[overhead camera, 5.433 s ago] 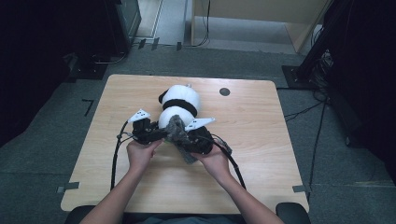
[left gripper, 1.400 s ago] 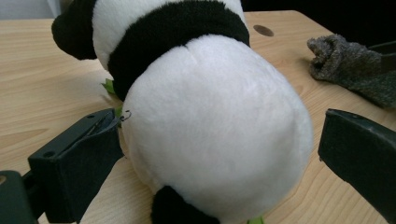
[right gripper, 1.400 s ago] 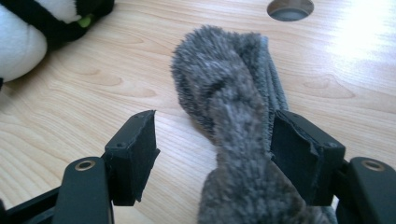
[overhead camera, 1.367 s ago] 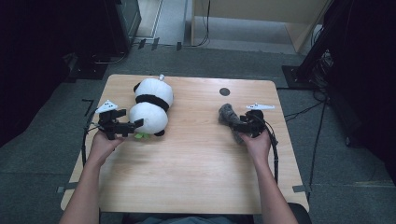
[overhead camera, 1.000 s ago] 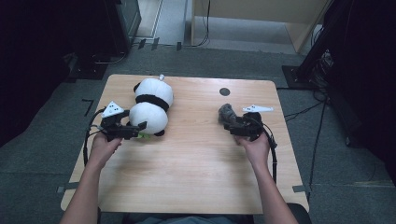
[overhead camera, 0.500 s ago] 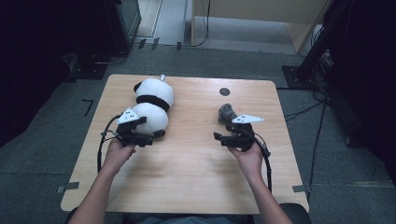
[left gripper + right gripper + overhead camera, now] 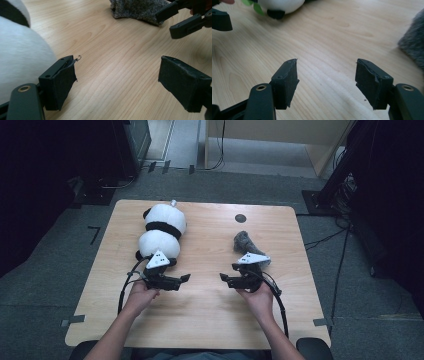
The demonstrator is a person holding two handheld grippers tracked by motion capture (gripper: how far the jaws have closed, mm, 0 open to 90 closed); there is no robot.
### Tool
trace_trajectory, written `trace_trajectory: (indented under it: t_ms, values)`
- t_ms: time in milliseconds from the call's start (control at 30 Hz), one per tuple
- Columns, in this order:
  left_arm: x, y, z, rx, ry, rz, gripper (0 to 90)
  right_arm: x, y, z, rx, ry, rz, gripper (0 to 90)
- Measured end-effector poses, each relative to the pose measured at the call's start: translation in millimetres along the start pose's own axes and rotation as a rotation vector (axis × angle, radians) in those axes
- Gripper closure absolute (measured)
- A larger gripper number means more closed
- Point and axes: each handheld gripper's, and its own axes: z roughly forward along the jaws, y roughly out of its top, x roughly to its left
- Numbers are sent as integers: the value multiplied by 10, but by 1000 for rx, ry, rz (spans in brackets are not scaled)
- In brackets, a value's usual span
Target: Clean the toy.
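A white plush panda (image 7: 161,232) with black bands is lying lengthwise on the table's left half, its head pointing toward the far edge, its near end sitting just beyond the left hand. A small grey fuzzy cloth (image 7: 247,243) is lying crumpled on the right half, well apart from the panda, resting flat on the wood.

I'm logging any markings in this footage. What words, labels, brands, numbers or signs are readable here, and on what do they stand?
None: no readable text stands on anything.
Plush panda: white and black, no tag or lettering visible.
Grey fuzzy item: no label visible.
Wooden table: bare grain, one dark round spot, no writing.
Left hand-held gripper and right hand-held gripper: no markings legible.
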Motion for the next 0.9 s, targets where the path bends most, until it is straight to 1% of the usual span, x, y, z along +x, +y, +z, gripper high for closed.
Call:
trace_trajectory:
  t_ms: [33, 100, 133, 233, 300, 333, 367, 433, 500, 533, 567, 633, 667, 700, 733, 833, 900]
  values:
    - [-8, -6, 16, 1, -3, -3, 142, 19, -21, 27, 7, -1, 3, 345]
    - [-28, -36, 66, 1, -10, -10, 142, 37, -53, 54, 8, -3, 11, 345]
    - [-38, -57, 93, 0, -14, -7, 143, 44, -75, 65, 2, -4, 12, 349]
    - [-59, -105, 183, 28, -23, 2, 144, 66, -142, 102, 6, -22, 0, 354]
    - [-72, -133, 250, 49, -36, -3, 144, 70, -181, 143, 14, -25, -6, 354]
    - [-83, -149, 283, 58, -41, -1, 144, 70, -198, 167, 20, -19, -2, 354]
    - [-92, -165, 307, 62, -41, 3, 145, 73, -213, 191, 32, -17, -3, 354]
    - [-110, -206, 375, 88, -34, 12, 148, 86, -248, 232, 50, -27, -17, 354]
    - [-126, -258, 435, 106, -32, 41, 151, 101, -280, 255, 75, -41, -33, 354]
    - [-126, -257, 449, 125, -36, 34, 152, 109, -293, 260, 82, -49, -36, 354]
    - [-120, -255, 452, 126, -42, 26, 153, 110, -305, 263, 86, -51, -40, 354]
    - [-124, -257, 450, 127, -42, 22, 153, 113, -332, 255, 73, -56, -47, 354]
    - [-132, -259, 457, 139, -36, 18, 153, 119, -344, 255, 65, -56, -47, 353]
    - [-139, -260, 470, 165, -31, 12, 153, 125, -353, 255, 61, -61, -53, 349]
    - [-148, -261, 482, 181, -23, 13, 153, 134, -361, 263, 55, -63, -59, 335]
    - [-169, -261, 486, 189, -14, 31, 151, 159, -387, 293, 34, -73, -92, 294]
    - [-171, -260, 487, 191, -13, 34, 151, 173, -383, 309, 43, -82, -124, 267]
